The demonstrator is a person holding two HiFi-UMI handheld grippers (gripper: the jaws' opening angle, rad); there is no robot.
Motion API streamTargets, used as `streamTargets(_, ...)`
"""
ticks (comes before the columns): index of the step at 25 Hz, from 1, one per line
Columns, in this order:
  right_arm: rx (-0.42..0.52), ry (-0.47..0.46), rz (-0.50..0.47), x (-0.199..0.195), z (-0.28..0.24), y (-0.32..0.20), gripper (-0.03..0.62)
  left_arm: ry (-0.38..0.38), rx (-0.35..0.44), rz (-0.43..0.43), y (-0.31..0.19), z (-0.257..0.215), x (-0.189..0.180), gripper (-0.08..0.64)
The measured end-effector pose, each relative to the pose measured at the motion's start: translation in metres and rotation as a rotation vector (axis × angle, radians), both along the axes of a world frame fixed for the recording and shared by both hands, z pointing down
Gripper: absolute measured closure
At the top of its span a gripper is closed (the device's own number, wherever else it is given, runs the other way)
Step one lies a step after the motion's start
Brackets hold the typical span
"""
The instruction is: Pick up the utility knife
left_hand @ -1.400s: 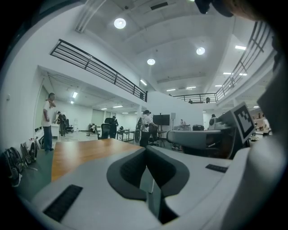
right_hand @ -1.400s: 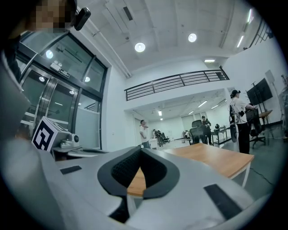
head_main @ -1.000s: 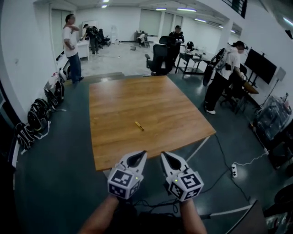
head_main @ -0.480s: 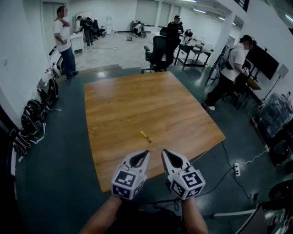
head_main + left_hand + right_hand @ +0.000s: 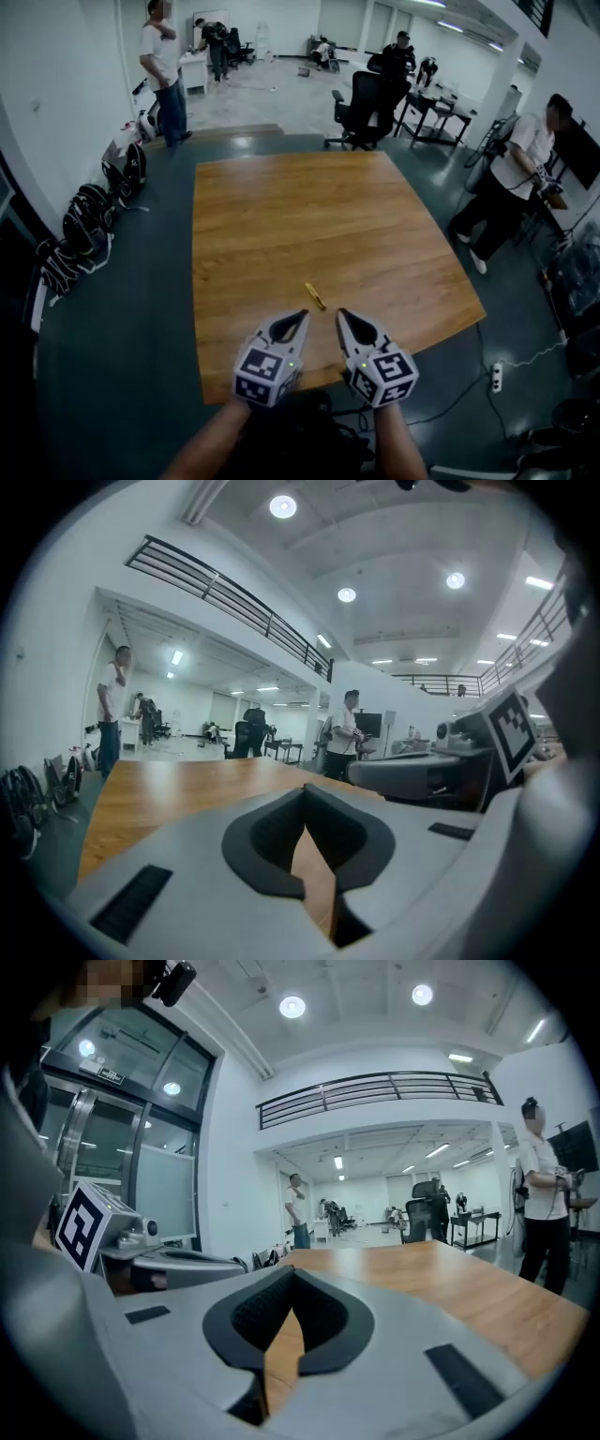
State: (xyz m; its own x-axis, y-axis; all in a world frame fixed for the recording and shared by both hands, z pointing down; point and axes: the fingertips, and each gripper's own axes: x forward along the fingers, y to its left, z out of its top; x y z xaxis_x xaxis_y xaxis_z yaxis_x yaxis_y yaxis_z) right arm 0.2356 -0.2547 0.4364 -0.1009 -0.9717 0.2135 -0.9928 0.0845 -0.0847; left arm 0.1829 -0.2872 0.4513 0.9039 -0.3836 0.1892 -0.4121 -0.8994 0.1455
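A small yellow utility knife (image 5: 315, 295) lies on the wooden table (image 5: 281, 216), near its front edge. My left gripper (image 5: 303, 315) and right gripper (image 5: 341, 313) hover side by side over that edge, just short of the knife, both shut and holding nothing. In the left gripper view the left gripper (image 5: 305, 789) has its jaws together, with only tabletop (image 5: 178, 785) seen past them. The right gripper view shows the right gripper (image 5: 292, 1271) with its jaws together as well, over the table (image 5: 450, 1283). The knife is hidden in both gripper views.
A black office chair (image 5: 361, 108) stands beyond the table's far edge. Bags (image 5: 89, 220) line the left wall. One person (image 5: 169, 75) stands at the back left and another (image 5: 511, 173) to the right of the table. A power strip (image 5: 497, 377) lies on the floor, right.
Both grippers have come forward toward the table together, from over the floor to over its front edge. The knife now lies much closer to their tips.
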Motion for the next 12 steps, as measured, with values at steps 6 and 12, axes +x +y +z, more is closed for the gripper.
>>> streamTargets(6, -0.065, 0.000, -0.123, 0.029, 0.033, -0.024, 0.581, -0.048, -0.026, -0.136, -0.022, 0.022, 0.014, 0.554)
streamTargets(12, -0.117, -0.052, -0.204, 0.053, 0.057, -0.037, 0.581, -0.111, -0.050, -0.278, -0.033, 0.039, 0.024, 0.554)
